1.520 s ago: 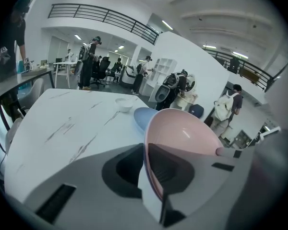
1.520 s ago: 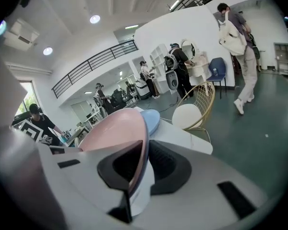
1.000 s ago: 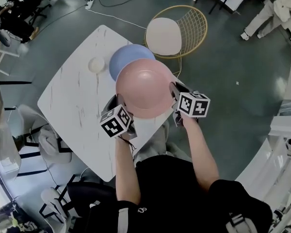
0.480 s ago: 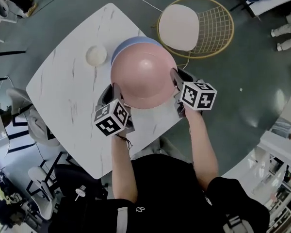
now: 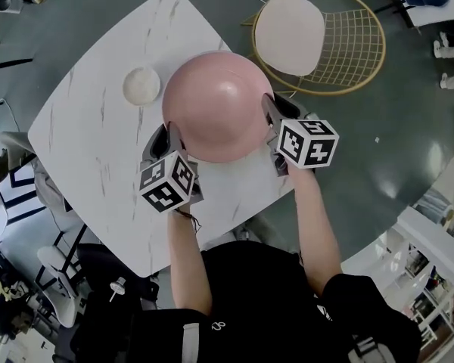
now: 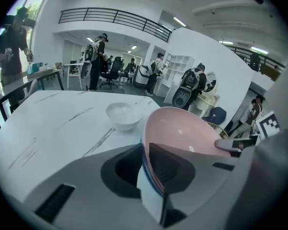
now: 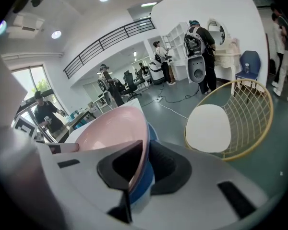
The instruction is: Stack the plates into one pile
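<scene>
Pink plate (image 5: pixel 218 104) on blue plate (image 7: pixel 143 183), rim pinched in left gripper (image 5: pixel 165 136) and right gripper (image 5: pixel 272 112), jaws just loosening; release remains.

Upper plate (image 5: pixel 219 112) directly above a lower plate (image 7: pixel 140 185), covering it from overhead, beside the surface's (image 5: pixel 98 150) far right edge and toward its right corner. Whether the two plates touch cannot be told. A small bowl (image 5: pixel 141 85) sits on the surface just left of them, further in from that edge. A chair (image 5: pixel 291 25) stands on the floor (image 5: pixel 408 127) beyond the same edge.
</scene>
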Motion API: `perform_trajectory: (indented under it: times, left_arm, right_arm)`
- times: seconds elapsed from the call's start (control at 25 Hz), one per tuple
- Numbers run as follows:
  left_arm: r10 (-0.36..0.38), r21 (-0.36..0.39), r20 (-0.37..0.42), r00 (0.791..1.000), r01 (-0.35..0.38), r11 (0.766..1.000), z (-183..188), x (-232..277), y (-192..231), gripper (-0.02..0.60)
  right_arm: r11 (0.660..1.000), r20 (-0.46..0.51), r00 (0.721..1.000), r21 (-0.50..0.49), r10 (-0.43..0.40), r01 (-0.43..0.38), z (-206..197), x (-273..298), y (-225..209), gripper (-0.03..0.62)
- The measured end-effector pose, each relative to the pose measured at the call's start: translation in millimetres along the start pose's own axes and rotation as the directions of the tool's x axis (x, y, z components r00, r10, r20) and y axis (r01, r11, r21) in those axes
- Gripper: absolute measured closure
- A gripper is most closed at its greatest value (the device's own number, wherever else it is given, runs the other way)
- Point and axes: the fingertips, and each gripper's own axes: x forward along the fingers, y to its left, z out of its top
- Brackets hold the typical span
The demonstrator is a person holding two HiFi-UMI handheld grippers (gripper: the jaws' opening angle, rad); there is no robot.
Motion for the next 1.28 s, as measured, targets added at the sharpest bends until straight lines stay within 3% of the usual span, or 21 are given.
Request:
perform_trajectory:
  times: [0.16, 0.28, 0.48, 0.68, 0.8, 1.04, 1.2, 1.28]
  left_arm:
    - [-0.033, 0.032, -0.013, 0.999, 0.033, 0.999, -2.4, 10.2, -5.5, 0.501]
    - [-0.016, 0.03, -0.014, 1.0, 0.016, 0.999, -7.2, 13.6, -3.9, 0.485]
    - [0.001, 0.124, -0.03, 1.0, 0.002, 0.992, -15.4, 18.8, -2.8, 0.446]
    - [0.015, 0.078, 0.005, 1.0, -0.015, 0.997, -2.1, 9.7, 2.2, 0.431]
    - [-0.002, 0.081, 0.049, 0.999, -0.002, 0.997, 5.8, -1.1, -3.1, 0.491]
    - [-0.062, 0.132, 0.171, 0.983, 0.04, 0.99, 32.8, -32.3, -26.9, 0.561]
    - [-0.136, 0.144, 0.232, 0.963, 0.104, 0.984, 45.8, -68.3, -48.3, 0.565]
    - [-0.181, 0.174, 0.279, 0.943, 0.135, 0.975, 61.3, -81.8, -57.7, 0.565]
  right_arm:
    - [1.0, -0.008, 1.0, 0.02, -0.017, 0.017, -1.9, 8.2, -9.9, 0.543]
    - [1.0, -0.013, 1.0, 0.007, -0.015, 0.015, -7.6, 11.1, -10.2, 0.542]
    - [0.997, 0.014, 0.997, -0.029, -0.072, 0.072, -14.3, 11.6, -11.6, 0.528]
    - [0.989, 0.098, 0.986, -0.038, -0.137, 0.141, 7.0, 0.9, -13.2, 0.51]
    - [0.992, 0.139, 0.983, -0.026, -0.12, 0.125, 14.8, -10.6, -11.0, 0.511]
    - [0.998, 0.262, 0.963, -0.007, -0.063, 0.067, 35.1, -49.6, 4.5, 0.585]
    - [1.0, 0.328, 0.944, -0.022, 0.017, -0.011, 45.5, -85.1, 27.2, 0.586]
    - [0.998, 0.386, 0.92, -0.041, 0.069, -0.058, 57.1, -99.4, 42.8, 0.586]
